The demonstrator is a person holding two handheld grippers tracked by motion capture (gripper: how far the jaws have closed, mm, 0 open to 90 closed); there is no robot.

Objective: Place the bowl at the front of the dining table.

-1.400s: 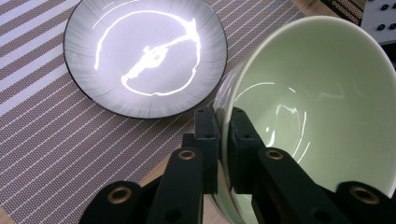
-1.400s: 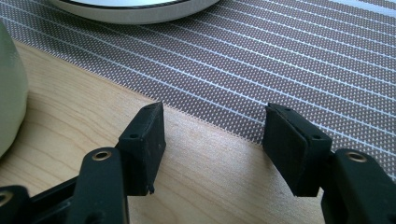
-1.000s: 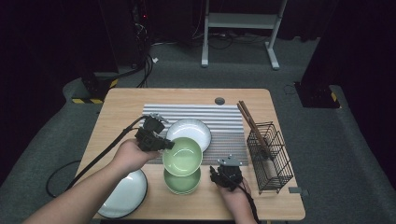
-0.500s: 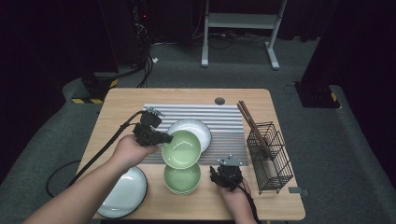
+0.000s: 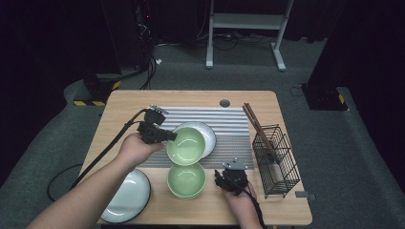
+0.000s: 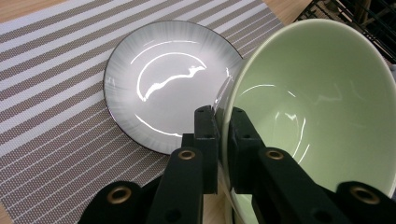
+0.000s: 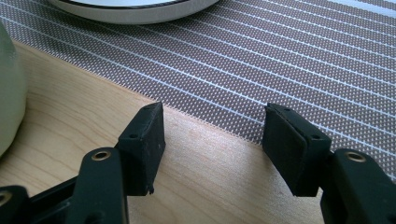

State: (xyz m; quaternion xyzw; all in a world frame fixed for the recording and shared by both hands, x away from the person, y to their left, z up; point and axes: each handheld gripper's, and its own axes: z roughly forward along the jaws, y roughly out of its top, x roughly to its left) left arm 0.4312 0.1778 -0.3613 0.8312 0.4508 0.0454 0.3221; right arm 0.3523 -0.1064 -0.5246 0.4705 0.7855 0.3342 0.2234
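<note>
Change, left side: against the high view of a second ago, the left gripper [image 5: 168,137] has carried the held green bowl [image 5: 186,145] off the stack and toward the far side of the table; it now hangs over the near edge of the grey plate [image 5: 208,137].
Left gripper state: clamped on the held green bowl's rim, 1 jaw inside the wall and 1 outside, as the left gripper view shows [image 6: 223,135].
Bowl position: held green bowl [image 6: 317,107] is raised clear of the striped mat [image 5: 229,119] and partly overlaps the grey plate [image 6: 159,84]; no contact with the plate is visible.
Bowl orientation: tilted, mouth facing up and toward the camera in the high view; the gripped rim sits at its left. A round bowl has no long axis; its axis of symmetry leans off vertical.
Meaning for the work: judged as mid-transfer, bowl likely bound for the grey plate; set-down not yet done.
Remaining stack: stacked green bowl [image 5: 186,180] rests on the bare table [image 5: 124,102], near edge, beside the white plate [image 5: 126,195].
Right gripper state: right gripper [image 5: 220,180] lies low at the mat's near edge, jaws spread with nothing between them [image 7: 212,140], and has not shifted over the second.
Far right: wire rack [image 5: 277,157] with chopsticks [image 5: 255,125], untouched.
</note>
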